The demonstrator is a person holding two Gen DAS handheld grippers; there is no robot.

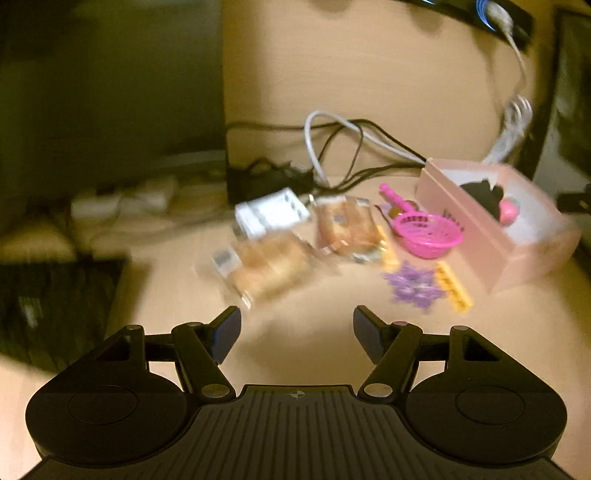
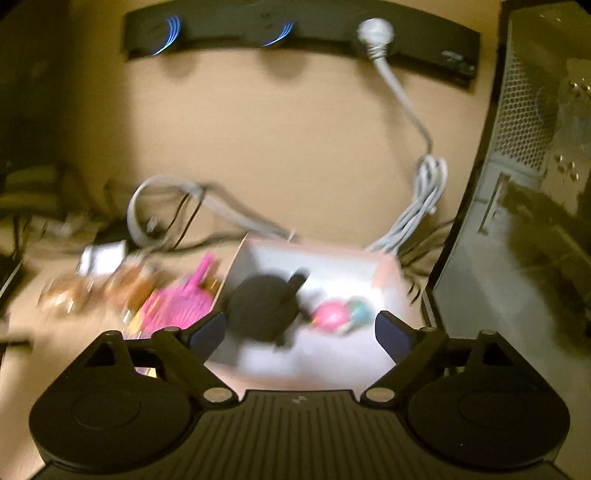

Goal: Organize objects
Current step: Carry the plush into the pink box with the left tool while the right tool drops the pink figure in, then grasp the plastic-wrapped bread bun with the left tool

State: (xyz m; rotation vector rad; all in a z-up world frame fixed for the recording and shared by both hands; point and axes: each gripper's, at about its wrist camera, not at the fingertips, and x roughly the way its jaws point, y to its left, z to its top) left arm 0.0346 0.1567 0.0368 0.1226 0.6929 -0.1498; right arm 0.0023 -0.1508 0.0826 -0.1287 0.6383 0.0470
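A pink box (image 1: pixel 517 254) stands on the table at the right, with a black object (image 1: pixel 480 192) and a pink ball (image 1: pixel 508 208) inside. Left of it lie a pink basket (image 1: pixel 428 234), a purple snowflake (image 1: pixel 413 286), yellow strips (image 1: pixel 454 286), two wrapped snack packs (image 1: pixel 269 269) (image 1: pixel 347 229) and a white packet (image 1: pixel 269 214). My left gripper (image 1: pixel 297 332) is open and empty, just short of the snacks. My right gripper (image 2: pixel 301 332) is open and empty above the box (image 2: pixel 314 354), over the black object (image 2: pixel 264 308) and pink ball (image 2: pixel 328 317). Both views are blurred.
Grey and black cables (image 1: pixel 332 147) run behind the objects to a black power strip (image 2: pixel 295 33) on the wall. A computer case (image 2: pixel 524 184) stands right of the box. A dark keyboard-like object (image 1: pixel 55 302) lies at the left.
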